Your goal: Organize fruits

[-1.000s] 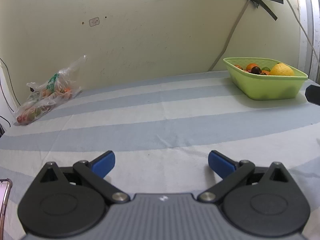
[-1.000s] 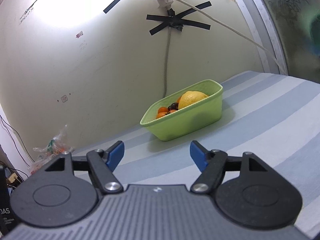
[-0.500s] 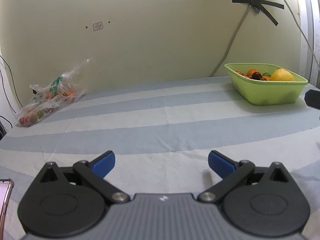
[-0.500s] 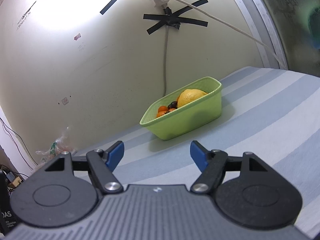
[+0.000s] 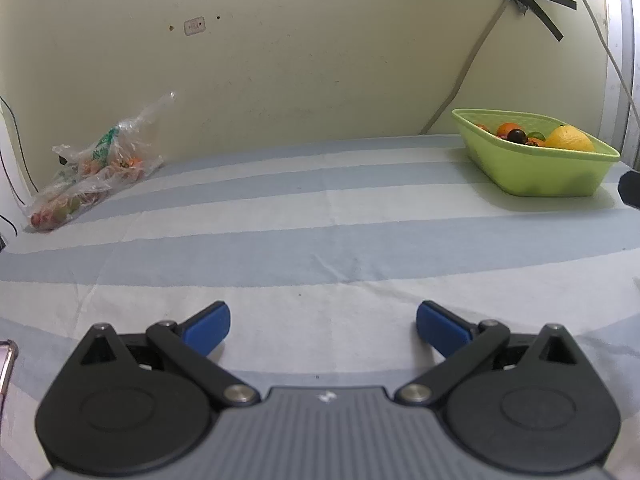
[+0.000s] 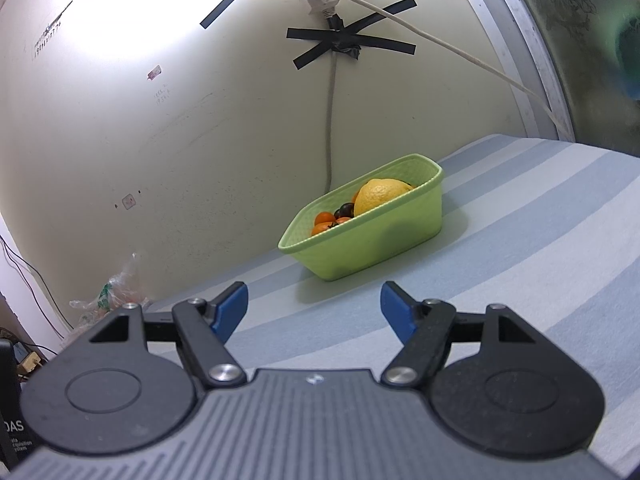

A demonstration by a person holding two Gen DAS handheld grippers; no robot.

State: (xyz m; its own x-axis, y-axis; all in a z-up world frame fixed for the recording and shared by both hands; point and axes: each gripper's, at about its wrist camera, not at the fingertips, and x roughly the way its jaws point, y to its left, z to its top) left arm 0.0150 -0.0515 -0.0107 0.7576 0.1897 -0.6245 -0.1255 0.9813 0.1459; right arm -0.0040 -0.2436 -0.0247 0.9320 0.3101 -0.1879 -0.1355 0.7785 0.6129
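Observation:
A light green basket (image 5: pixel 552 174) (image 6: pixel 376 246) stands by the wall on the striped cloth, holding a large yellow citrus (image 5: pixel 570 139) (image 6: pixel 380 196), small orange fruits (image 6: pixel 323 219) and a dark one (image 5: pixel 517 135). A clear plastic bag with small fruits (image 5: pixel 90 174) (image 6: pixel 114 294) lies at the far left by the wall. My left gripper (image 5: pixel 323 326) hangs open over bare cloth, far from both. My right gripper (image 6: pixel 314 304) is open too, pointing at the basket from a short way off, nothing between its blue pads.
The blue-and-white striped cloth (image 5: pixel 320 240) covers the whole surface. A grey cable (image 6: pixel 331 120) taped to the wall runs down behind the basket. A dark edge of the other gripper (image 5: pixel 630 194) shows at the right. A window frame (image 6: pixel 532 60) borders the right side.
In the left wrist view the scene has slid down a little, showing more wall. The right wrist view shifted only slightly. Both grippers stay open and empty.

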